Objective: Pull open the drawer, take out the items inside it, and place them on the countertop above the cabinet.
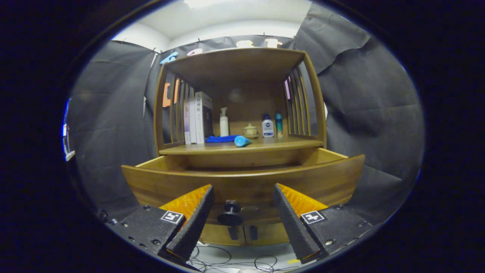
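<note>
Drawer (242, 178) stands pulled out from the cabinet (238, 94); its knob (231, 212) sits between the fingers, untouched. Claw (242, 197) spread wide, pinching nothing. Drawer interior hidden behind its front panel, so contents cannot be told. On the tabletop (265, 146) above: books (197, 117), pump bottle (224, 122), blue tube (241, 141), blue cloth (221, 139), small jars. Judged step: opening done, retrieval pending. Next move calls for lifting the claw over the drawer front and down inside.
</note>
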`<action>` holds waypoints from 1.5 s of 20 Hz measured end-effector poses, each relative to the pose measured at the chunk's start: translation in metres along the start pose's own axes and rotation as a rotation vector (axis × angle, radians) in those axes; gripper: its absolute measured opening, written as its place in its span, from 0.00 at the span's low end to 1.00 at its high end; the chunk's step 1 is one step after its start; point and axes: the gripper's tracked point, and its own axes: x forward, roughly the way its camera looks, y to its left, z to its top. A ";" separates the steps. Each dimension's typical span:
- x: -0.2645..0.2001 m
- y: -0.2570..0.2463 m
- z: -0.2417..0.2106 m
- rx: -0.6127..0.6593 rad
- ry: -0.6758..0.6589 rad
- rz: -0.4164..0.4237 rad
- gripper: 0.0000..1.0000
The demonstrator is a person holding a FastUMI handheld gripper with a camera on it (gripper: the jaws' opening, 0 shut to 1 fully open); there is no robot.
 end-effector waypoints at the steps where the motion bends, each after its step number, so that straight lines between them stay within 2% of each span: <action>1: 0.003 -0.001 -0.006 0.006 0.015 -0.004 0.98; 11: 0.026 0.006 -0.026 -0.001 0.048 -0.022 0.98; 20: 0.029 0.018 -0.017 -0.079 -0.002 -0.059 0.97; 30: 0.067 0.023 -0.012 -0.103 -0.009 -0.074 0.96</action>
